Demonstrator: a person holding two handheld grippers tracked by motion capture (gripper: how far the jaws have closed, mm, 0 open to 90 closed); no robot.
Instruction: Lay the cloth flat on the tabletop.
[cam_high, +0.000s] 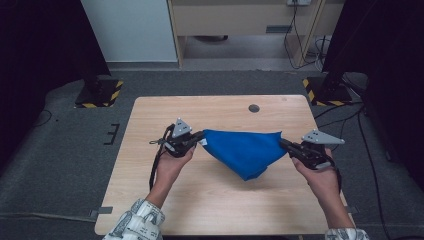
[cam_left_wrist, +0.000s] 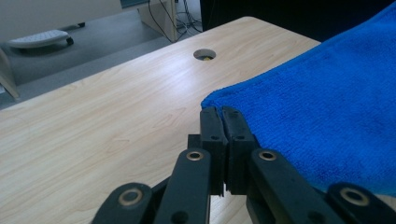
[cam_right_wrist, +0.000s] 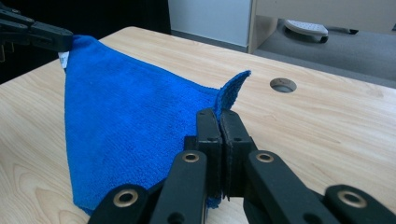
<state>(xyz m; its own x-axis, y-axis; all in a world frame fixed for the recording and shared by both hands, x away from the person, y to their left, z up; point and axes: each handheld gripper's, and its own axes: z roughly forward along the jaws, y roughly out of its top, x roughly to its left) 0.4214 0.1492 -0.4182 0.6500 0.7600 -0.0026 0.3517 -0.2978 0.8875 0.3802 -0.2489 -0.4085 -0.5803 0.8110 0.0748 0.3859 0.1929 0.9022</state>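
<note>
A bright blue terry microfibre cloth (cam_high: 243, 150) hangs stretched between two hand-held grippers above the light wooden bench (cam_high: 210, 200). The left hand-held gripper (cam_high: 200, 137) has its black jaws pressed together on the cloth's left corner; in the left gripper view the two pads meet with the blue cloth's hem (cam_left_wrist: 219, 100) pinched at their tips, and the fabric spreads away to the right of that view. The right hand-held gripper (cam_high: 283, 143) is likewise clamped tight on the opposite corner; in the right gripper view a small flap of cloth (cam_right_wrist: 232, 91) stands up just past the closed jaw tips.

Between the two grips the top edge of the cloth runs nearly level, and the rest sags into a downward triangle whose point (cam_high: 252, 176) lies towards the person. Whether that lowest point touches the bench or hangs just clear of it is hard to tell from the high view. In the right gripper view a white label (cam_right_wrist: 64, 58) shows at the far corner, beside the left hand-held gripper's jaws.

A round cable hole (cam_high: 254, 108) sits in the bench beyond the cloth, well apart from it. The person's forearms, in patterned sleeves (cam_high: 136, 222), come in from the near edge.
</note>
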